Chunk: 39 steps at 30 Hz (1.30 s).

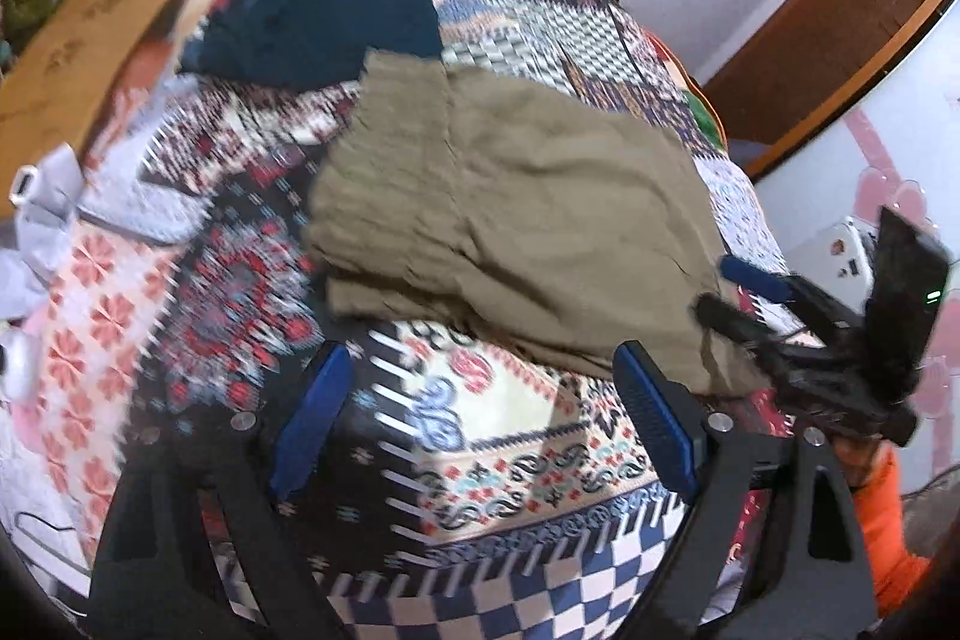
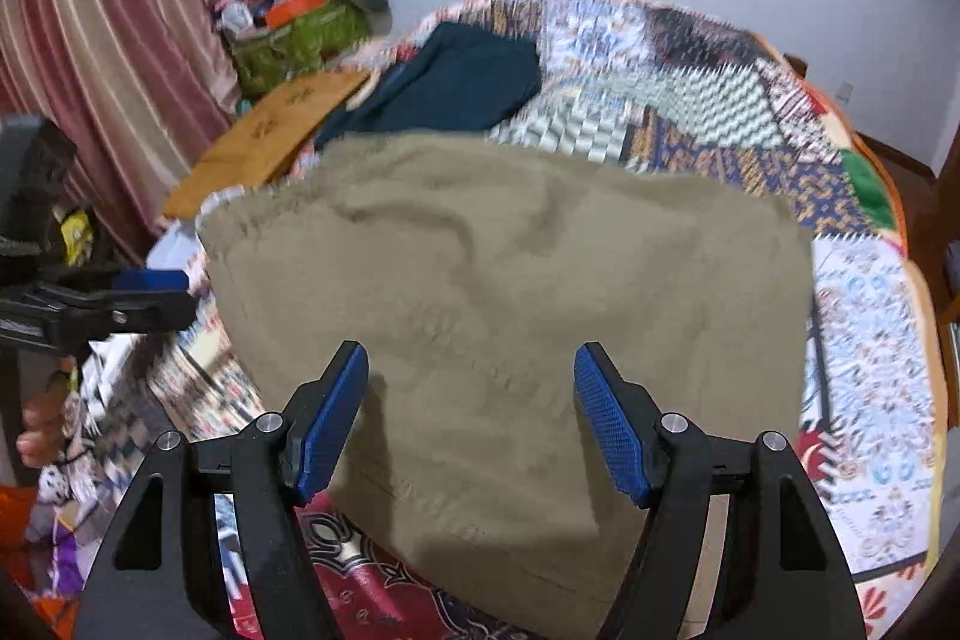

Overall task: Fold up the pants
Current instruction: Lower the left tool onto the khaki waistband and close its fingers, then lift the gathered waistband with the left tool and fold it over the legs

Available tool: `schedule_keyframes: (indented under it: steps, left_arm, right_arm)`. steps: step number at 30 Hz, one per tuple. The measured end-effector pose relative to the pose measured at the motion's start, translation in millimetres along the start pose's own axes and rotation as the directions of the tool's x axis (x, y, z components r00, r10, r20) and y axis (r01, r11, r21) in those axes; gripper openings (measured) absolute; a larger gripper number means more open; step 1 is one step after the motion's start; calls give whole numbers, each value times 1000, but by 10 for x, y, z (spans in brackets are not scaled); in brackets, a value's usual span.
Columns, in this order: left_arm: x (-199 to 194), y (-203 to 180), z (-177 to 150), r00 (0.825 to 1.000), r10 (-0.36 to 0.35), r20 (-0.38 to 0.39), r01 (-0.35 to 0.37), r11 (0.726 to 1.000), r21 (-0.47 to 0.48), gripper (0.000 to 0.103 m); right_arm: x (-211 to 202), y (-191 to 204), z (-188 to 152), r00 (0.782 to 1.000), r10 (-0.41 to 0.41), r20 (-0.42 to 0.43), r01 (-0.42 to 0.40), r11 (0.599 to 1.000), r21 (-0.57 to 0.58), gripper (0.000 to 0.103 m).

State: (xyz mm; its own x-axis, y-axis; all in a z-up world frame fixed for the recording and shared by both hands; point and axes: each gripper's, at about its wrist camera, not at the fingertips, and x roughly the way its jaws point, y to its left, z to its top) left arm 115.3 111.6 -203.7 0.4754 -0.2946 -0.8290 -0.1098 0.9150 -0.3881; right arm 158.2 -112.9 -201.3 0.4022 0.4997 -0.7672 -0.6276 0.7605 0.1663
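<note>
Khaki pants [image 2: 510, 292] lie folded on quilt [image 2: 870, 328], ahead of both empty, wide-open tongs, left [image 1: 480, 418] and right [image 2: 471, 412]; advise gripping near edge squarely, both layers together, before next fold.

Between and beyond the right tongs [image 2: 471, 421] a folded olive-brown pair of cloth pants [image 2: 510, 280] is seen, matt and slightly coarse in weave, with soft creases. The blue pads [image 2: 612, 436] of these tongs are finely ribbed and rubbery, set in matt black plastic arms with small shiny metal pins. The same finish is shown on the left tongs [image 1: 480, 418]. Under both, a patchwork-printed cloth bedspread [image 1: 510, 436] is spread, matt and woven. Farther beyond the pants, a dark teal folded cloth garment [image 2: 468, 82] looks smooth and dull. To the left of it, a flat brown cardboard sheet [image 2: 270, 136] appears papery and matt. A glossy brown wooden door frame [image 1: 840, 40] is seen to the right.
</note>
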Motion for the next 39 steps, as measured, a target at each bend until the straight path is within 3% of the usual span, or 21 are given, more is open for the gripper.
schedule_keyframes:
  steps: [4, 11, 14, 16, 18, 23, 27, 29, 31, 36, 39]
  left_arm:
    - [63, -25, 19, 999, -32, -1, 32, 999, -11, 89]
    - [219, 76, 271, 980, -197, 1, 195, 974, -116, 89]
    - [282, 151, 382, 975, -220, 17, 220, 961, -166, 79]
    - [306, 206, 440, 981, -192, 22, 193, 963, -189, 54]
    - [328, 247, 471, 989, -148, 25, 150, 968, -203, 39]
    - [232, 216, 433, 994, -93, 58, 101, 982, -162, 34]
    - [-30, 173, 370, 990, 43, 137, -29, 994, -104, 33]
    - [-133, 149, 355, 977, 123, 177, -110, 991, -79, 33]
    - [-288, 116, 328, 948, 216, 232, -211, 976, -50, 33]
    - [-536, -34, 284, 854, 379, 356, -409, 912, 10, 33]
    - [-573, -223, 269, 808, 416, 417, -485, 872, 70, 33]
  right_arm:
    - [50, -23, -129, 1000, -3, -2, 3, 1000, 0, 70]
    - [32, -20, -190, 1000, 14, -11, -14, 1000, 3, 73]
    - [35, -21, -207, 1000, 22, -9, -22, 1000, 12, 74]
    - [36, -29, -221, 1000, 27, -6, -27, 999, 20, 74]
    - [31, -34, -228, 1000, 31, -2, -31, 999, 27, 74]
    - [-7, -69, -227, 1000, 30, 2, -30, 998, 60, 74]
    - [-99, -153, -284, 1000, 18, 12, -20, 994, 109, 74]
    - [-147, -210, -320, 1000, 14, 10, -15, 991, 129, 74]
    - [-197, -274, -378, 1000, 5, 6, -6, 989, 148, 74]
    - [-272, -409, -521, 1000, -3, -6, 4, 983, 183, 74]
    - [-312, -459, -575, 1000, -10, -11, 12, 980, 200, 74]
